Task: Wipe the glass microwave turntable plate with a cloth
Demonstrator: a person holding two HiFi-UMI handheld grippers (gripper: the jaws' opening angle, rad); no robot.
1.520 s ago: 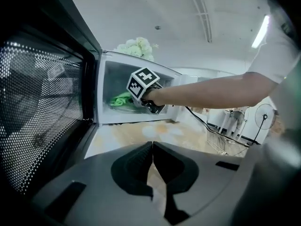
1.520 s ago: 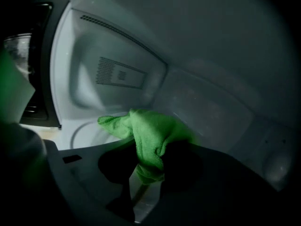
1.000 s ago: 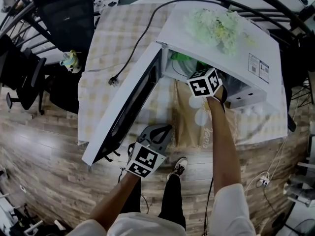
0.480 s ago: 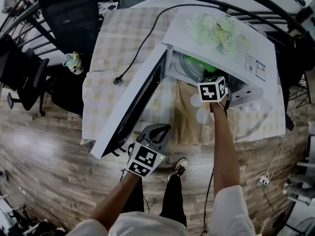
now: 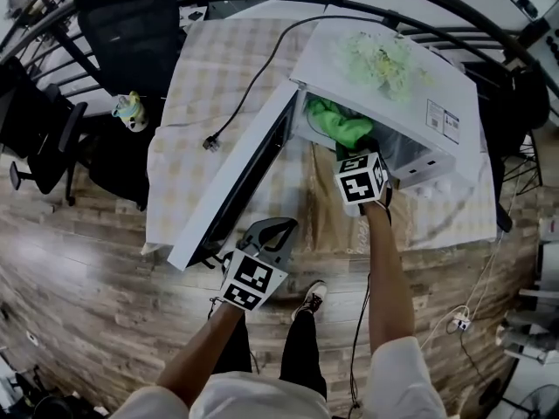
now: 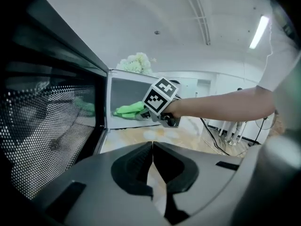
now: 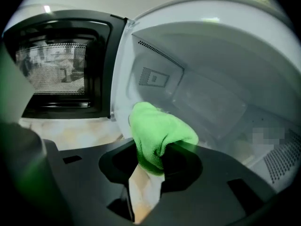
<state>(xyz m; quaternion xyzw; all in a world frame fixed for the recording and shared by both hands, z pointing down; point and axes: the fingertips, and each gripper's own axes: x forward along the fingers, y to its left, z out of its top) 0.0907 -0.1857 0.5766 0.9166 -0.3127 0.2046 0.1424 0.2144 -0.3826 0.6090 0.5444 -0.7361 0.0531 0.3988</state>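
Note:
A white microwave stands on the table with its door swung wide open to the left. My right gripper is at the cavity mouth, shut on a bright green cloth. In the right gripper view the cloth bulges out of the jaws into the white cavity. I cannot make out the glass plate clearly in there. My left gripper hangs low in front of the door edge, its jaws shut with nothing between them. Its view shows the cloth from the side.
White-green flowers lie on top of the microwave. A black power cord with its plug trails loose over the checked tablecloth. A black chair and a small figurine are at the left. Wooden floor lies below.
My right gripper has drawn back a little toward me from the cavity, and more of the green cloth shows at the opening. The left gripper has hardly moved.

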